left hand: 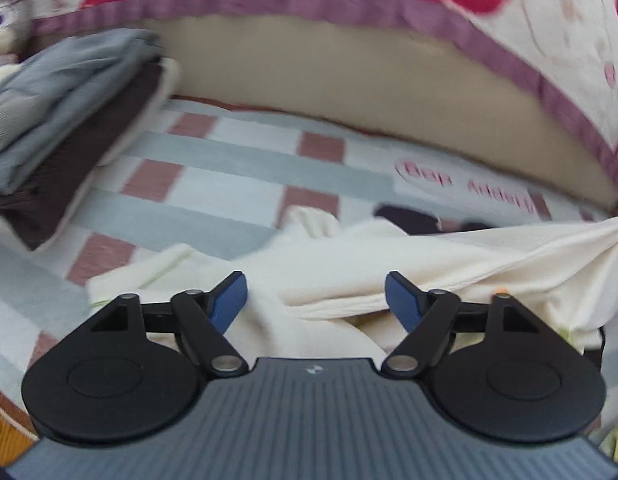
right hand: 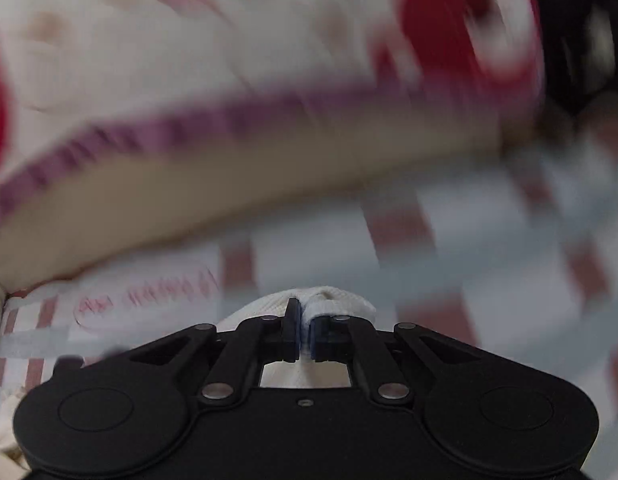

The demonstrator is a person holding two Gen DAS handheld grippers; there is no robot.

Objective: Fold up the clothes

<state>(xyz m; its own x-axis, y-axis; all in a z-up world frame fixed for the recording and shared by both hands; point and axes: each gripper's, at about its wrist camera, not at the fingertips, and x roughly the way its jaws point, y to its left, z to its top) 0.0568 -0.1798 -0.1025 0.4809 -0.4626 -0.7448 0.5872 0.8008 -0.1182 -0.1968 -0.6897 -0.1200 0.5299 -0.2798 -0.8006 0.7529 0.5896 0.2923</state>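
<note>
1. Firstly, the right gripper (right hand: 305, 330) is pinched tight on a fold of the cream garment (right hand: 329, 300); cloth bunches over its tips.
2. Meanwhile the left gripper (left hand: 315, 300) stands spread above the same cream garment (left hand: 389, 264), nothing pressed between its blue pads (left hand: 229, 304).
3. Underneath lies a checked sheet (left hand: 229, 184); the garment sprawls across it (much is blurred).
4. Folded clothes (left hand: 61, 120) are stacked far left.

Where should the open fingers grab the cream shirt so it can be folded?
Probably the raised fold of the cream shirt, just ahead of the left gripper. That ridge stands up off the checked blanket, so the open fingers can come down from above, one on each side, and pinch it. The right gripper is already shut on another part, pulling the cloth taut.
</note>
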